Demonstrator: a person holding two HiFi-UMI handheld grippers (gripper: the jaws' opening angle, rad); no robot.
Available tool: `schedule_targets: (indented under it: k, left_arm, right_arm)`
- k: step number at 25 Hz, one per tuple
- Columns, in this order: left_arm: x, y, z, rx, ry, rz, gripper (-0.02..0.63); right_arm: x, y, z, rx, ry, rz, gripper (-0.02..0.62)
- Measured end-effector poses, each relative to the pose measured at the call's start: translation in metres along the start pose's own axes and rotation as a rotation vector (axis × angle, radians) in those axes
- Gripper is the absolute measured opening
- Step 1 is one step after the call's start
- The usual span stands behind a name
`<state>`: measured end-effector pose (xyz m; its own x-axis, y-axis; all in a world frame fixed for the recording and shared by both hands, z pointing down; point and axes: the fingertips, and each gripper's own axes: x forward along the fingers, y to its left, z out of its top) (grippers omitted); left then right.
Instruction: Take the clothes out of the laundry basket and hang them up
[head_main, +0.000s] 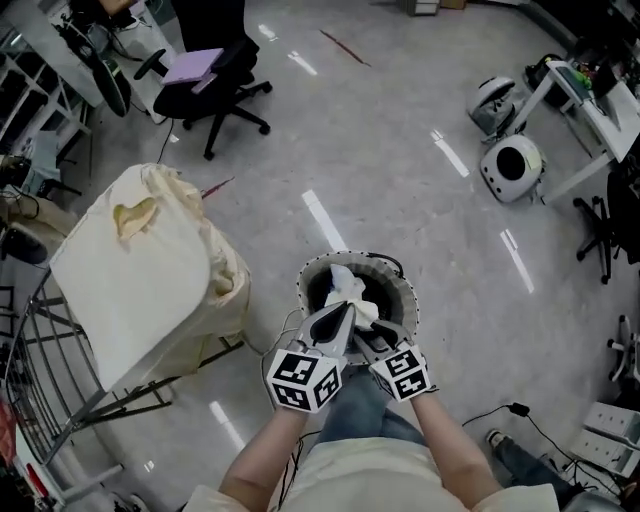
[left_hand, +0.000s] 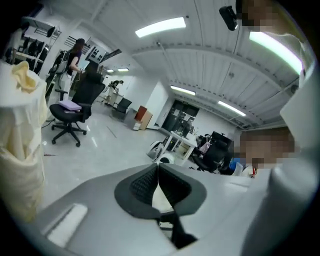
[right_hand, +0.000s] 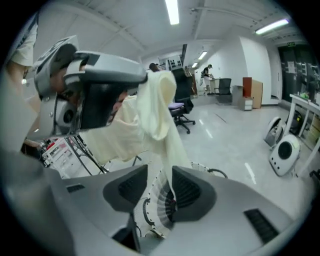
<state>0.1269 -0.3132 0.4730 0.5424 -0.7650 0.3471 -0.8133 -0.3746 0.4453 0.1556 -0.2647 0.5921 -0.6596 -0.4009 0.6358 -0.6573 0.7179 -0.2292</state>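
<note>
A round laundry basket (head_main: 404, 288) with a white ribbed wall stands on the floor just in front of me. A cream garment (head_main: 349, 288) rises out of it. My left gripper (head_main: 343, 310) is shut on the garment's top, and a cream fold (left_hand: 161, 196) shows pinched between its dark pads. In the right gripper view the left gripper (right_hand: 142, 76) holds the garment (right_hand: 161, 100) up, and the cloth hangs down between the jaws of my right gripper (right_hand: 160, 182). Those jaws stand apart and do not press the cloth. The basket (right_hand: 159, 202) shows below them.
A metal drying rack (head_main: 60, 400) draped with cream cloth (head_main: 140, 280) stands at my left. A black office chair (head_main: 215, 85) is beyond it. Two white round machines (head_main: 512, 165) and a desk (head_main: 590, 110) are at the far right. A cable (head_main: 520, 412) lies near my right foot.
</note>
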Motion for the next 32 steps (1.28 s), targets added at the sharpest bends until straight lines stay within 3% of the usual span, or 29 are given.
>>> schedule_targets:
  k: [7,10,16,19,21,27,32]
  left_arm:
    - [-0.079,-0.058,0.083,0.056,-0.176,-0.067,0.015]
    - [-0.115,-0.075,0.120,0.093,-0.261,-0.089,0.015]
    - [-0.189,-0.091,0.185,0.175,-0.433,-0.051,0.015]
    - [-0.223,-0.084,0.205,0.226,-0.481,0.037,0.015]
    - [-0.247,-0.070,0.213,0.237,-0.503,0.120,0.015]
    - [-0.334,0.000,0.207,0.236,-0.558,0.401,0.015]
    - [-0.398,0.041,0.183,0.203,-0.575,0.618,0.015]
  right_arm:
    - [-0.035,0.023,0.055,-0.038,-0.118,-0.077,0.218]
    - [-0.032,0.039,0.064,-0.094,-0.086,-0.036,0.262]
    - [-0.019,0.071,0.070,-0.187,-0.069,0.013,0.238]
    - [-0.018,0.088,0.084,-0.216,-0.098,0.049,0.150]
    - [-0.022,0.100,0.096,-0.266,-0.110,0.069,0.050]
    - [-0.032,0.127,0.136,-0.368,-0.146,0.141,0.025]
    - [-0.052,0.149,0.190,-0.421,-0.248,0.180,0.020]
